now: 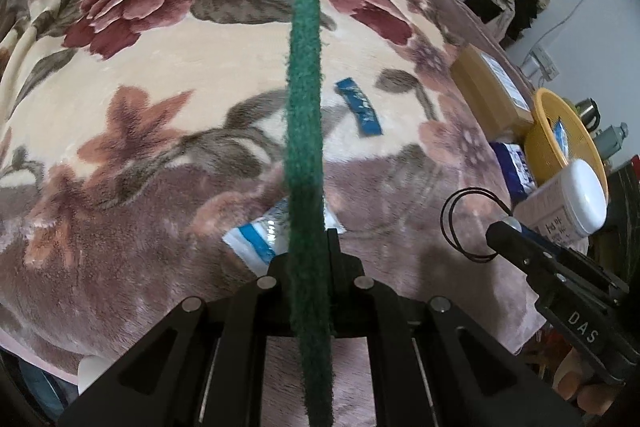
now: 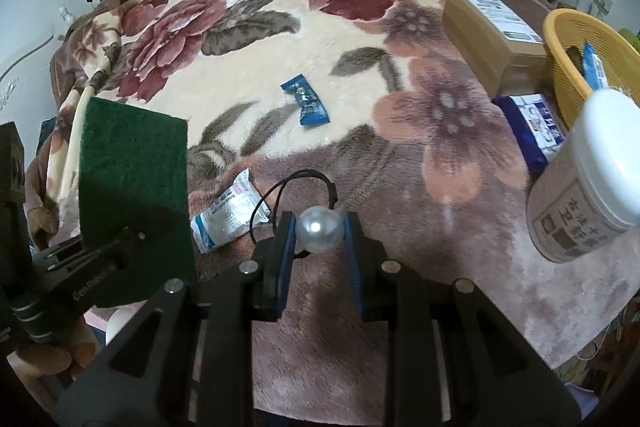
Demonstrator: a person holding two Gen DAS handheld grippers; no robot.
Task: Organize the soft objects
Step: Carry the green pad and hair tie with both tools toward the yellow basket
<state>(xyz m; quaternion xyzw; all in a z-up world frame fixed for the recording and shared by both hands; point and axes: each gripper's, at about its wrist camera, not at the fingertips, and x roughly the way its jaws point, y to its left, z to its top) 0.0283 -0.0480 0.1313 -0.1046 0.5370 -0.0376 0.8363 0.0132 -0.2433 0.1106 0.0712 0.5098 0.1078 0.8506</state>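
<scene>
Pearl hair tie (image 2: pixel 319 230): clamped in my right jaws (image 2: pixel 319 233) above the bed's blanket (image 2: pixel 400 187); the round bead could squirt out, since only its sides are pinched.
Green pad (image 1: pixel 306 131): my left jaws (image 1: pixel 310 247) are closed on its thin edge; it may flop.
Pose: both point steeply down.
Basket (image 2: pixel 560 67): far right; I could clip the white-lidded jar (image 2: pixel 584 179).

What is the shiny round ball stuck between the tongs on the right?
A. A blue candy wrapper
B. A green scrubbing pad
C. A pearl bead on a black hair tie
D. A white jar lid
C. The right tongs pinch a pearly bead with a thin black elastic loop hanging from it.
</scene>
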